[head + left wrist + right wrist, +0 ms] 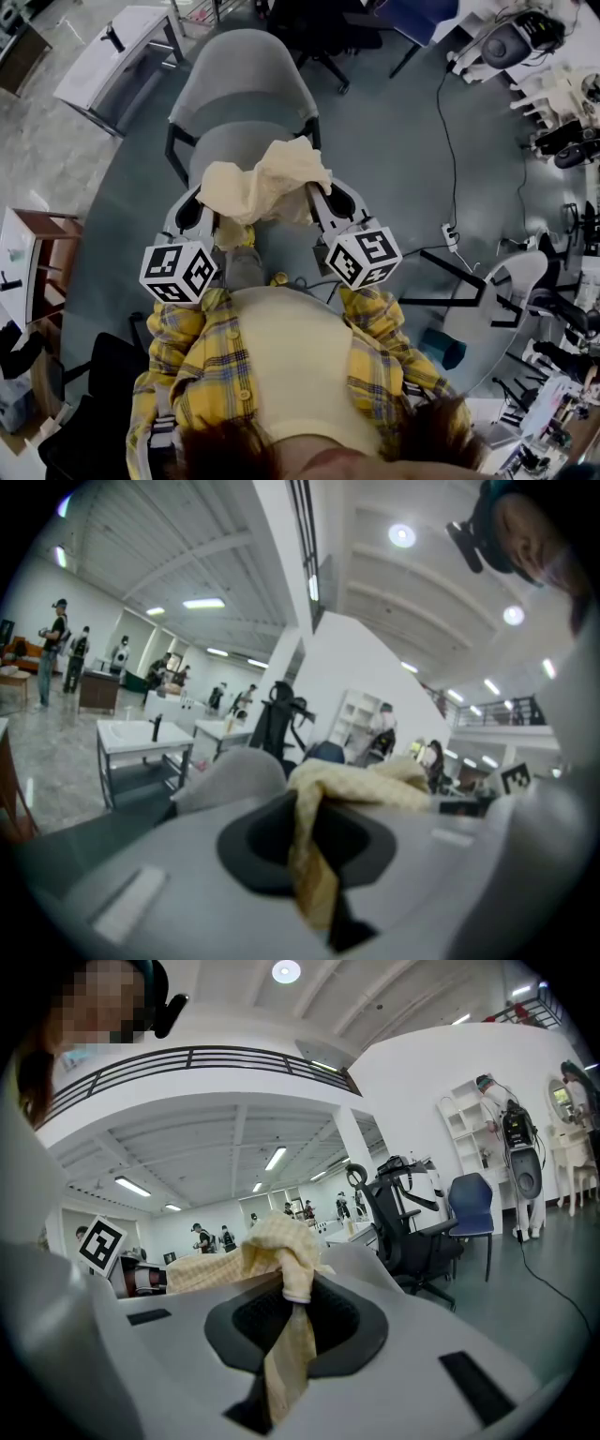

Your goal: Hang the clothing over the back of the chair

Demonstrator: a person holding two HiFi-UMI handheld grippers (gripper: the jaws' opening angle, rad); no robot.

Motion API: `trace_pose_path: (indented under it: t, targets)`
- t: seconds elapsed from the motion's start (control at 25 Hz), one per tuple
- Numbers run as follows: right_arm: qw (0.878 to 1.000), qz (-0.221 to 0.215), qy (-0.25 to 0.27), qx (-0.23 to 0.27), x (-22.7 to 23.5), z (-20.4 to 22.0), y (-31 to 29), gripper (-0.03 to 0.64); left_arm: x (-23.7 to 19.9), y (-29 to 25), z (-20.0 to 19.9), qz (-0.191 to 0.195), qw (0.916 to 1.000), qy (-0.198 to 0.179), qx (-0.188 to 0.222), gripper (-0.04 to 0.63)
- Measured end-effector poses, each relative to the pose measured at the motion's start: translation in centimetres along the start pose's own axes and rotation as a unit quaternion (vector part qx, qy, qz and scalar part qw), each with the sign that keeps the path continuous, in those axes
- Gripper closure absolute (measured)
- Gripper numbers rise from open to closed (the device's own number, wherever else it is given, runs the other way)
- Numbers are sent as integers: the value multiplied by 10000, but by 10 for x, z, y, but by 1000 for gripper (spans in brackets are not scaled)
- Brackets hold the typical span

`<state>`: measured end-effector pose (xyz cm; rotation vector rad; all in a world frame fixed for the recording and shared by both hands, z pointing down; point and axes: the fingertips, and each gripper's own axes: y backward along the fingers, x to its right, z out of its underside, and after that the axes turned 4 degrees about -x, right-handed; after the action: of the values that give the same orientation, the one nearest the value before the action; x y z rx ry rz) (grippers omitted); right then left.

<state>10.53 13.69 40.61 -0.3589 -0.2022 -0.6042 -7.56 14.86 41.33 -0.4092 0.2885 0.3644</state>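
Head view, centre of the frame: my left gripper (pixel 194 208) and my right gripper (pixel 325 202) are each clamped on an edge of the pale yellow clothing (pixel 267 183), which is bunched between them. Both gripper views show a strip of that cloth pinched between the jaws. Further up the frame stands the grey chair (pixel 246 80), its seat partly covered by the cloth and its backrest beyond.

Large open lab or workshop hall, going by white worktable (pixel 122 37) at upper left, power strip (pixel 451 236) and trailing cable (pixel 448 131) on grey floor (pixel 394 159) at right, cluttered equipment (pixel 525 37) upper right, mezzanine railing (pixel 197 1058) overhead, ceiling strip lights (pixel 131 1186), people (pixel 56 649) standing far left.
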Motion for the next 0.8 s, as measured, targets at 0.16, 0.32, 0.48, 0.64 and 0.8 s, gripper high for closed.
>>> trace_pose_path:
  t: [0.16,0.32,0.48,0.64,0.8]
  targets:
    - [10000,-11,-1,-59,0,1,-8,571,-6,-4,-4,-19,10000,0,5,560]
    - [10000,-16,38,-73,-1,-2,-19,571,-16,-9,-12,-21,10000,12,61,560]
    - [9999,-38,86,-91,0,-10,-35,571,-27,-19,-22,-46,9999,41,123,560]
    - [9998,12,143,-139,3,-19,-52,571,-40,-29,-30,-21,9998,121,128,560]
    - [9998,29,191,-74,1,-31,-79,571,-59,-39,-45,-4,9998,57,165,560]
